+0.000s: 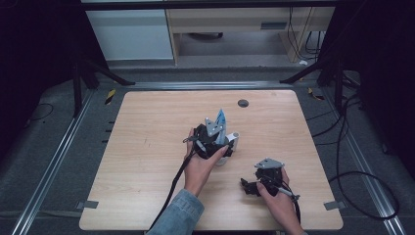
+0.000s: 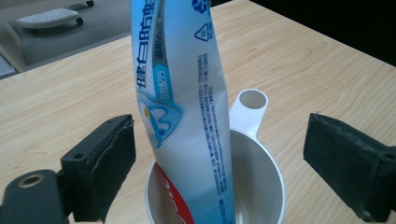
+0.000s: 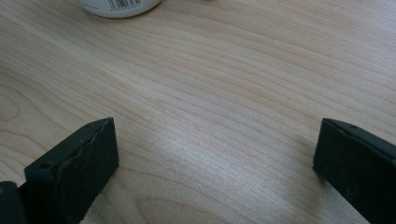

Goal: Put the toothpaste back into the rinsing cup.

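The left gripper point(image 2: 219, 163) stands with its black padded jaws wide apart on either side of a soft blue-and-white toothpaste tube point(image 2: 187, 93), neither pad touching it; the tube has been let go. It stands nearly upright, leaning slightly, with its red-printed lower end down inside a white plastic cup with a flat looped handle point(image 2: 261, 186), whose rim keeps it from toppling. Judging by that, the tube has been delivered into the cup, and the gripper is free to draw back without brushing the leaning tube.

In the high view the left gripper point(image 1: 215, 142) sits right at the cup point(image 1: 230, 144) near the table's middle, the tube's tip point(image 1: 220, 117) rising above it. The right gripper point(image 1: 252, 187) rests low near the front edge of the pale wooden table point(image 1: 147, 122), well apart from the cup; its own view shows both jaws spread with bare wood between them and the bottom of a white barcoded container point(image 3: 119, 5) farther off.

Open tabletop lies all round the cup, widest to the left and toward the far edge, where a small dark round grommet point(image 1: 243, 103) sits.
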A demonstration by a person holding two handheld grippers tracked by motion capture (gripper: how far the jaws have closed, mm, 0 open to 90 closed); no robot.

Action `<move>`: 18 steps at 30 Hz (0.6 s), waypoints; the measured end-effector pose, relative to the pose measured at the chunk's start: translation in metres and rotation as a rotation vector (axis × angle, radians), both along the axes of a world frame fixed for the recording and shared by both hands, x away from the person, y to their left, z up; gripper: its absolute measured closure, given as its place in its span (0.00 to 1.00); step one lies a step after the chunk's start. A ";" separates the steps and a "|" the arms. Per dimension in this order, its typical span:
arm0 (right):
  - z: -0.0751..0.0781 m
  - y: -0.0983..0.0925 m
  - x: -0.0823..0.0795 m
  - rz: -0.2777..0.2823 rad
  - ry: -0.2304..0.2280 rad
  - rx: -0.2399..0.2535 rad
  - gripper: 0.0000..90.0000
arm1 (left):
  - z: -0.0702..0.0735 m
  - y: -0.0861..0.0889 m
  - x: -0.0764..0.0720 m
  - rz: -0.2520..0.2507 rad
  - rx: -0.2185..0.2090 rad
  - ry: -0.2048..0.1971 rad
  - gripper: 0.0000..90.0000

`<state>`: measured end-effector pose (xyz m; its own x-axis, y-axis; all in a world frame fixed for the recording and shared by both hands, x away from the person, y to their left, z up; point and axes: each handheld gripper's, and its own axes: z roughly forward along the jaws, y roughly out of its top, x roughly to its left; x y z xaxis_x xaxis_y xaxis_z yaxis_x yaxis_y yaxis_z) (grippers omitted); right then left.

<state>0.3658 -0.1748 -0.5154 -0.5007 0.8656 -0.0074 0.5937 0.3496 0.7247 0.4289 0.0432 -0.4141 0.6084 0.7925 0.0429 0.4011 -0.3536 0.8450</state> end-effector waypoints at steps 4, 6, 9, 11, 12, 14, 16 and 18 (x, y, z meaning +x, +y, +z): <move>0.000 0.000 0.000 0.000 0.000 0.000 0.00 | 0.000 0.000 -0.002 -0.005 0.008 0.004 0.08; 0.000 0.000 0.000 0.000 0.000 0.000 0.00 | -0.001 0.000 -0.002 -0.008 0.008 0.003 0.08; 0.000 0.000 0.000 0.000 0.000 0.000 0.00 | -0.001 0.001 -0.004 -0.009 0.016 0.006 0.07; 0.000 0.000 0.000 0.000 0.000 0.000 0.00 | -0.002 0.002 -0.004 -0.013 0.018 0.008 0.07; 0.000 0.000 0.000 0.000 0.000 0.000 0.00 | -0.003 0.002 -0.004 -0.013 0.020 0.013 0.07; 0.000 0.000 0.000 0.000 0.000 0.000 0.00 | -0.005 0.004 -0.005 -0.010 0.021 0.016 0.07; 0.000 0.000 0.000 0.001 -0.001 -0.001 0.00 | -0.006 0.006 -0.005 -0.009 0.024 0.019 0.07; 0.000 0.000 0.000 0.000 0.000 0.000 0.00 | -0.006 0.007 -0.006 -0.010 0.023 0.019 0.07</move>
